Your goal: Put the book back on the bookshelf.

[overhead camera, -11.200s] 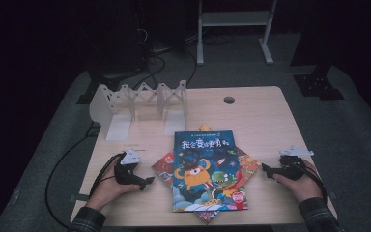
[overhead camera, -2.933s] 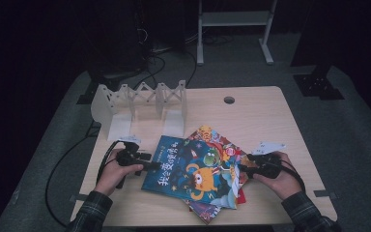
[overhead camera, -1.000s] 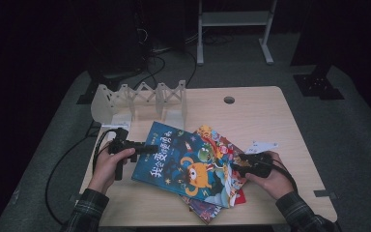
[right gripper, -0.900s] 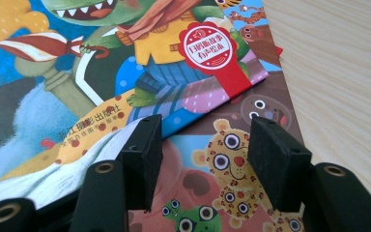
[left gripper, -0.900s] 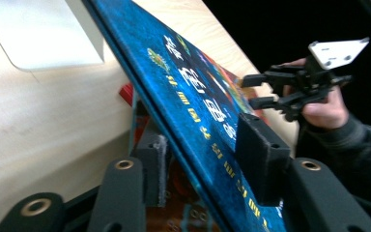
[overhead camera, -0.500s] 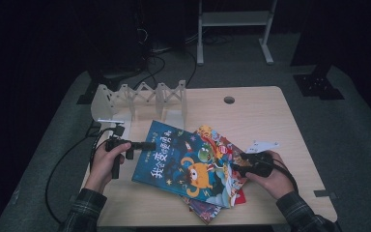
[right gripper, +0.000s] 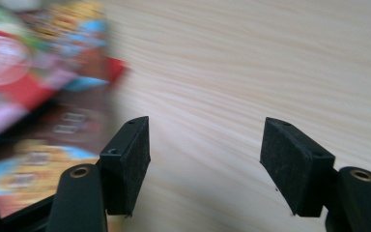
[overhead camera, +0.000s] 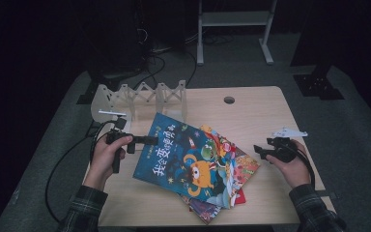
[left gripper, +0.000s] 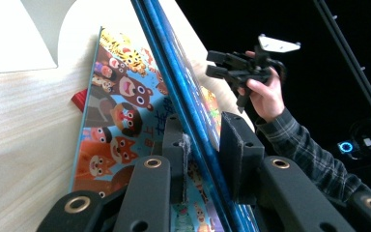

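Now the left gripper (overhead camera: 147, 140) has just closed on the blue book (overhead camera: 188, 162), tilted atop perhaps three others; the right gripper (overhead camera: 261, 151), opening, stands wide, empty beside them.

Blue book (overhead camera: 188, 159) cover: large yellow Chinese title, characters not clearly legible

white rack (overhead camera: 140, 96) — wooden table (overhead camera: 251, 116)

White rack (overhead camera: 140, 96) behind lifted book (overhead camera: 183, 154)
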Demonstrator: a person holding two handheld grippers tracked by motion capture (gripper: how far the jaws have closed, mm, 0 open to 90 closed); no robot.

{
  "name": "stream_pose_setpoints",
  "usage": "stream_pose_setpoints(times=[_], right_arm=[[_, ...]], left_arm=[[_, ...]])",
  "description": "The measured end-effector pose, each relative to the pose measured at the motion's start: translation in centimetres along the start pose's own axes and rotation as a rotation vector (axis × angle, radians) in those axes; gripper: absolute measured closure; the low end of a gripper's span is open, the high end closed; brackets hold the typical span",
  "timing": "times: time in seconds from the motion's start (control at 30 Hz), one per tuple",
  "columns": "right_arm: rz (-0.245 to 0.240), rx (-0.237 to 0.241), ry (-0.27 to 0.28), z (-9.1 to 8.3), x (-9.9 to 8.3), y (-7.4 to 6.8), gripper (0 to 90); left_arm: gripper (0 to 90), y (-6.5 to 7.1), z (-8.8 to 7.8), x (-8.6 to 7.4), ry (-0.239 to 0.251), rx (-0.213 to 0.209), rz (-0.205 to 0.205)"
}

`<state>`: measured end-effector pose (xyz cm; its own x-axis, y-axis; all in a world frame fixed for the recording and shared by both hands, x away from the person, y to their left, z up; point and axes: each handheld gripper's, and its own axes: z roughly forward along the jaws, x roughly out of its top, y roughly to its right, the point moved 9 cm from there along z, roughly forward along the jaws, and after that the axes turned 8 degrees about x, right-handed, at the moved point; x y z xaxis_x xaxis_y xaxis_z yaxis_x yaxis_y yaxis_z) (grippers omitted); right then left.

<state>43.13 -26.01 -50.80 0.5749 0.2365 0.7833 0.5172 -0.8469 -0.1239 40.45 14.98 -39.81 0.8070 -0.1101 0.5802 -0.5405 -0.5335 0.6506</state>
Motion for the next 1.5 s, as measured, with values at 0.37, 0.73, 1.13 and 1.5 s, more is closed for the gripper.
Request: stream_pose_setpoints(times=[0.37, 0.73, 1.13, 1.5], right_arm=[[0.056, -0.120, -0.079, 2.2, -1.9, 4.2, 32.1], [0.089, -0.132, -0.040, 2.7, -1.9, 5.2, 23.8], [0.084, -0.128, -0.054, 2.8, -1.9, 5.0, 15.5], [0.088, -0.131, -0.057, 2.9, -2.0, 4.9, 13.6]], left_arm=[[78.5, 3.2, 0.3, 2.6, -0.028, -0.021, 0.037], [83.0, 7.3, 0.3, 5.5, -0.012, -0.075, 0.090], [83.2, 8.8, -2.3, 8.1, 0.053, 0.036, 0.186], [83.2, 8.8, -4.5, 9.2, 0.087, 0.115, 0.217]])
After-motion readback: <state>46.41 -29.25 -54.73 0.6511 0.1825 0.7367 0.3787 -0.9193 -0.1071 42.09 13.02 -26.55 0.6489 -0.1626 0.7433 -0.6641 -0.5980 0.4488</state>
